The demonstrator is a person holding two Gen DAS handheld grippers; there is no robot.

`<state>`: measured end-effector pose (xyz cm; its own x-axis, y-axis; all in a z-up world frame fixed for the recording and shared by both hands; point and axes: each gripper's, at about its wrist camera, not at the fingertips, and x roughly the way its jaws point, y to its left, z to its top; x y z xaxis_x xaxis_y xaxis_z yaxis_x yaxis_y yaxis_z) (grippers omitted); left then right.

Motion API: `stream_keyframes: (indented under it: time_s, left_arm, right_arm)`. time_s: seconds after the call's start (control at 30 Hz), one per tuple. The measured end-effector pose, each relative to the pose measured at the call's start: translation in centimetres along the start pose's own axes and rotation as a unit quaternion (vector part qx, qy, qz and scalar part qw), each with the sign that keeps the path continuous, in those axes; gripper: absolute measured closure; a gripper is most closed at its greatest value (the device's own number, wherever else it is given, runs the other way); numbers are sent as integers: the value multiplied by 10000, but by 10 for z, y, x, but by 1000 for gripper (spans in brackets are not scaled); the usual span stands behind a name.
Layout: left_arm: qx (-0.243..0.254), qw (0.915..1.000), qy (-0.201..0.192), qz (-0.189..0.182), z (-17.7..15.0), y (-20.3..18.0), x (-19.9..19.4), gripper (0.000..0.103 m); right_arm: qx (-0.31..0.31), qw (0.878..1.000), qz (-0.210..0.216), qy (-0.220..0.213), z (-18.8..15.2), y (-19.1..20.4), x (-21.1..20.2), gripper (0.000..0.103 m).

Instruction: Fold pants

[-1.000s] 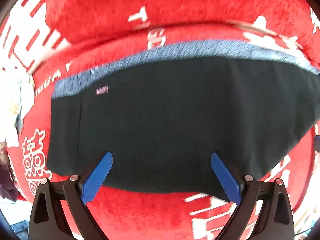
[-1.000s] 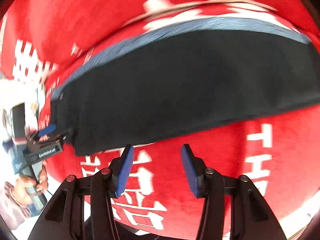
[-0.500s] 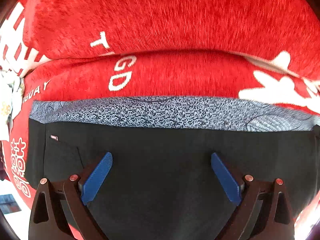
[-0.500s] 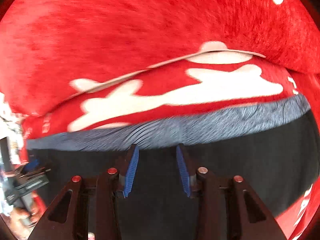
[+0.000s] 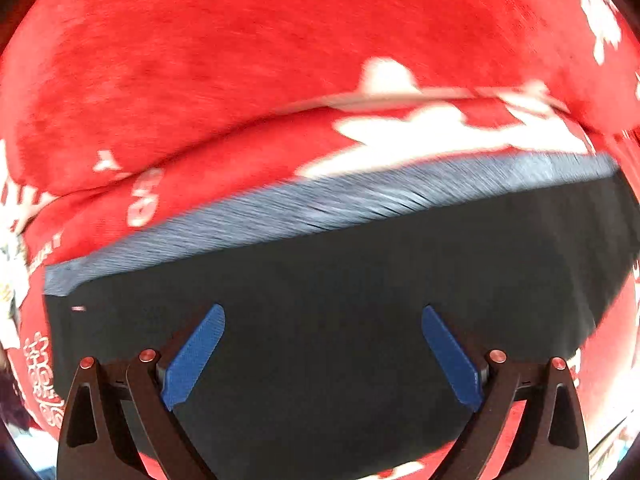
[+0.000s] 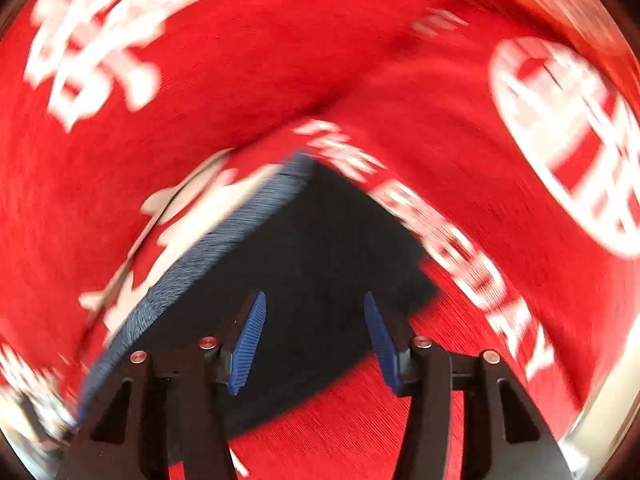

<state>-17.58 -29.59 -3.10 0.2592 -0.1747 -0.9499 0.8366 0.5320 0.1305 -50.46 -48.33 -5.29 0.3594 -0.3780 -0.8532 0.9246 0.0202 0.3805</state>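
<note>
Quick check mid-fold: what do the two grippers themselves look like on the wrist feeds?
Both match: the left gripper and right gripper each have two black angular linkage arms with triangular cut-outs and round silver pivot pins. The fingers carry flat blue pads with fine ribbing. No cables, markings or sleeves show.

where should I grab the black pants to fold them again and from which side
Probably the near hem corner of the pants, approached from the right by the open right gripper. That corner lies flat against the red blanket, free, opposite the grey waistband.
</note>
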Motion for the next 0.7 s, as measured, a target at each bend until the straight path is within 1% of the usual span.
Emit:
stream_keyframes:
  time_s: [0.07, 0.13, 0.17, 0.23, 0.27, 0.3, 0.37, 0.4, 0.43, 0.47, 0.5, 0.57, 0.63, 0.67, 0.7]
  left_arm:
    - [55, 9999, 121, -17, -6, -14, 9, 3]
    - [-106, 9999, 3, -33, -12, -16, 9, 3]
    - [-193, 9998, 16, -100, -13, -14, 9, 3]
    - [-311, 9992, 82, -223, -14, -9, 9, 3]
    - [-305, 9992, 116, -234, -14, -8, 8, 3]
    - [-246, 9994, 128, -211, -14, -10, 7, 3]
    - [-119, 9997, 125, -162, -15, -6, 6, 3]
    - [-87, 9997, 127, -168, -14, -8, 8, 3]
    - [-92, 9997, 129, -182, -14, -9, 8, 3]
    - [-130, 9997, 119, -176, -14, -8, 8, 0]
    - [-158, 9997, 118, -166, -11, 0, 17, 0]
    - [-211, 9995, 116, -195, -14, 0, 16, 0]
    - [-213, 9996, 85, -192, -19, 1, 16, 0]
    - [-191, 9996, 59, -193, -20, 1, 16, 0]
    - [-173, 9996, 49, -195, -21, 0, 17, 0]
  right_arm:
    - [619, 9972, 335, 245, -5, -28, 9, 47]
    - [874, 9937, 629, 318, -2, -40, 16, 48]
    - [899, 9926, 748, 336, -1, -41, 20, 51]
    - [797, 9918, 883, 458, 3, -33, 34, 71]
    - [746, 9920, 862, 541, 6, -28, 39, 91]
    - [716, 9924, 834, 559, 5, -30, 37, 94]
    - [626, 9933, 867, 446, 4, -27, 28, 95]
    - [571, 9942, 813, 401, 1, -28, 23, 95]
    - [526, 9949, 756, 423, -4, -32, 22, 95]
    - [501, 9953, 656, 498, -7, -36, 25, 94]
    - [512, 9952, 575, 601, -12, -42, 32, 95]
    - [482, 9950, 713, 504, -15, -48, 35, 94]
    - [353, 9969, 561, 416, -18, -44, 30, 87]
    - [339, 9976, 448, 394, -21, -43, 25, 79]
    - [345, 9984, 219, 393, -24, -42, 19, 67]
